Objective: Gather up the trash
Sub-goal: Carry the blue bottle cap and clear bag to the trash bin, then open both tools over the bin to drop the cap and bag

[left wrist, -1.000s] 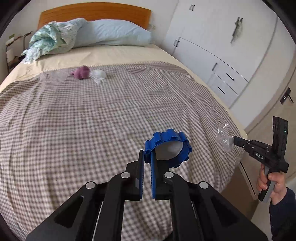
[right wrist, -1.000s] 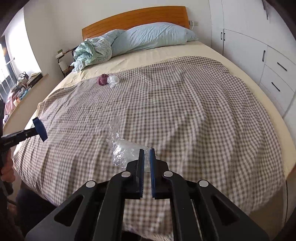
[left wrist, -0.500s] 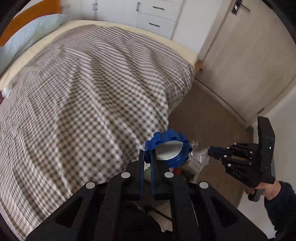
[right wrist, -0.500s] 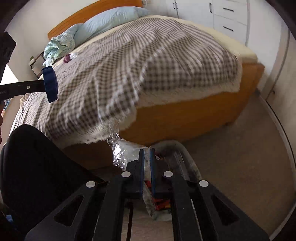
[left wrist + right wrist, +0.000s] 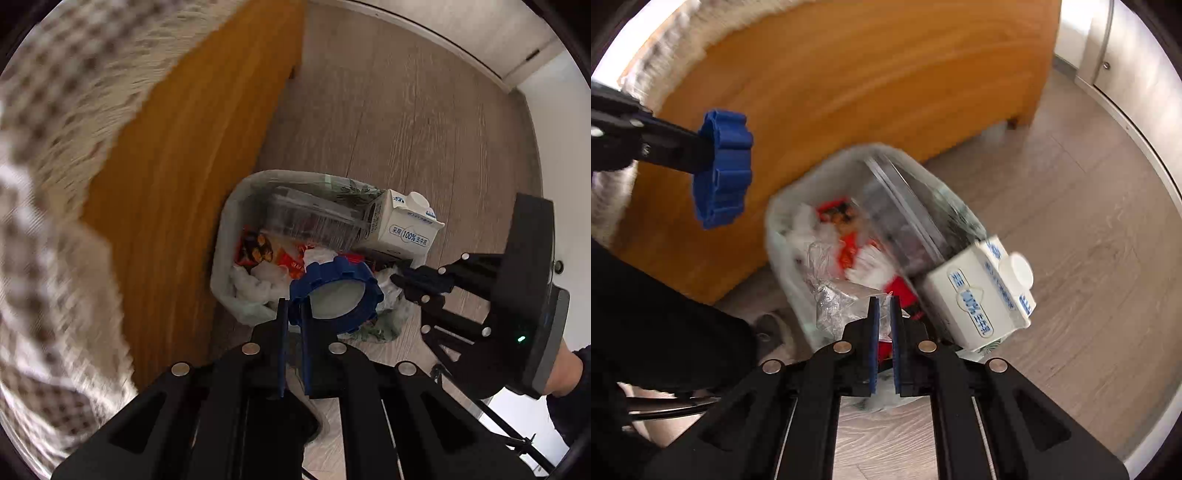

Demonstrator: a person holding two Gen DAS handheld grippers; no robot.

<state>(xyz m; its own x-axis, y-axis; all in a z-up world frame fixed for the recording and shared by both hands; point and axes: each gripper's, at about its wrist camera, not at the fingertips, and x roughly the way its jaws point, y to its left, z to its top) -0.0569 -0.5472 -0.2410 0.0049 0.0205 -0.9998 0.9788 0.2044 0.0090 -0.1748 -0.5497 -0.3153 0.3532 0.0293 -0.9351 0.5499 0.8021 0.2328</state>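
Observation:
My left gripper (image 5: 291, 306) is shut on a blue ridged lid (image 5: 334, 295) and holds it right over the full trash bin (image 5: 225, 236); the right wrist view shows the same lid (image 5: 722, 168) to the left of the bin (image 5: 775, 229). My right gripper (image 5: 882, 302) is shut on a crumpled clear plastic wrapper (image 5: 831, 299) that hangs over the bin's near edge. In the left wrist view the right gripper (image 5: 397, 280) reaches in from the right. Inside the bin lie a white milk carton (image 5: 402, 229), a clear plastic tray (image 5: 314, 218) and red snack wrappers (image 5: 258, 251).
The bin stands on the wooden floor (image 5: 406, 122) against the bed's orange wooden footboard (image 5: 192, 147). The checked blanket (image 5: 55, 147) hangs over the bed edge at left. A white cabinet (image 5: 1126, 55) is at far right. A dark-clothed leg (image 5: 665, 332) is beside the bin.
Both grippers swung down from over the bed to the trash bin on the floor. The blue lid and the clear wrapper stayed clamped throughout.

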